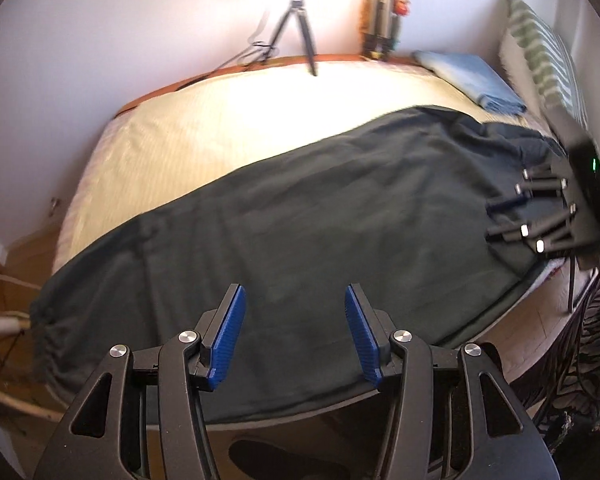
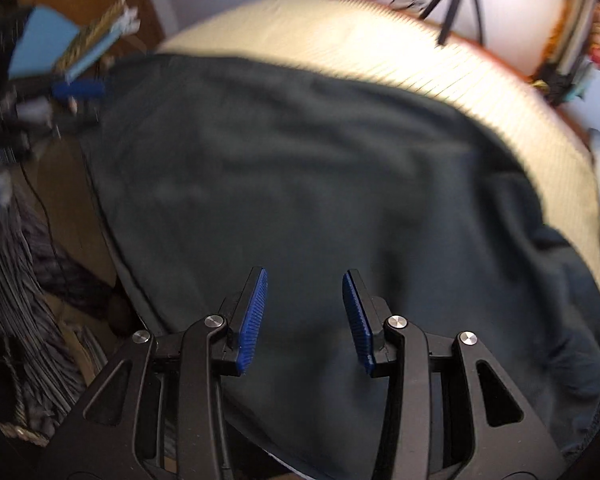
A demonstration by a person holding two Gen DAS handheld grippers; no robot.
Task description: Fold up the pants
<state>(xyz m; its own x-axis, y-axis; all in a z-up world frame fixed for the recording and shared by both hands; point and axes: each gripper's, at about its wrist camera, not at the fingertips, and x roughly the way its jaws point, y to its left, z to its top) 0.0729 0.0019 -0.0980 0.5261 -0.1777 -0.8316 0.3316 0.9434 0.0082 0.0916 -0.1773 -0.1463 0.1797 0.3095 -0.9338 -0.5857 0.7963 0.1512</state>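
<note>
Dark pants (image 1: 300,216) lie flat along bed (image 1: 172,128), prob. spread for folding. Left gripper (image 1: 294,334) & right gripper (image 2: 305,314) hover w/ jaws wide, holding 0.

The pants (image 1: 300,216) are dark, matt, soft cloth. Beneath them the bed (image 1: 204,120) wears a cream, finely ribbed fabric. Each claw, left claw (image 1: 294,336) and right claw (image 2: 305,316), shows matt black plastic, ridged blue pads (image 1: 228,340) and shiny metal pins.
</note>
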